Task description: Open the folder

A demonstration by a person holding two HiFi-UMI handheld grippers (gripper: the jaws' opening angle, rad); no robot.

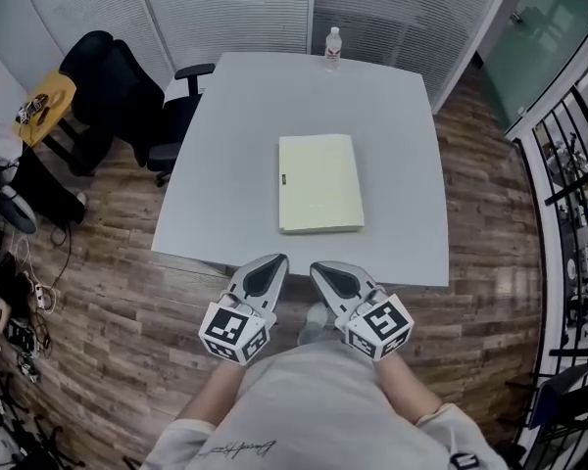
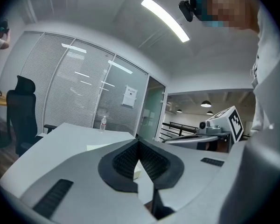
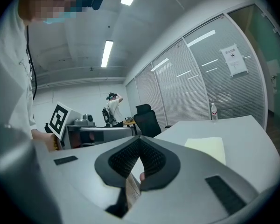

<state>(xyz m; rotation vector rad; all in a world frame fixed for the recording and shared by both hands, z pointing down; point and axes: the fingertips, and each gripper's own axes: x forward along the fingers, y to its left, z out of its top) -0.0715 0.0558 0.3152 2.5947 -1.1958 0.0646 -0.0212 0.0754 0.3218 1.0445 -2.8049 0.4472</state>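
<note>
A pale yellow folder (image 1: 319, 182) lies closed and flat in the middle of the grey table (image 1: 225, 164). My left gripper (image 1: 277, 258) and right gripper (image 1: 317, 266) hang side by side at the table's near edge, short of the folder and touching nothing. Both point toward the folder, and on each the jaws meet at the tips with nothing between them. In the left gripper view the folder (image 2: 102, 147) shows as a pale strip beyond the shut left gripper (image 2: 138, 142). In the right gripper view the folder (image 3: 206, 148) lies ahead to the right of the shut right gripper (image 3: 139, 140).
A clear water bottle (image 1: 332, 47) stands at the table's far edge. A black office chair (image 1: 127, 96) is at the table's left side. Cables and gear litter the floor at far left. A black railing (image 1: 573, 194) runs along the right. Blinds on glass walls stand behind the table.
</note>
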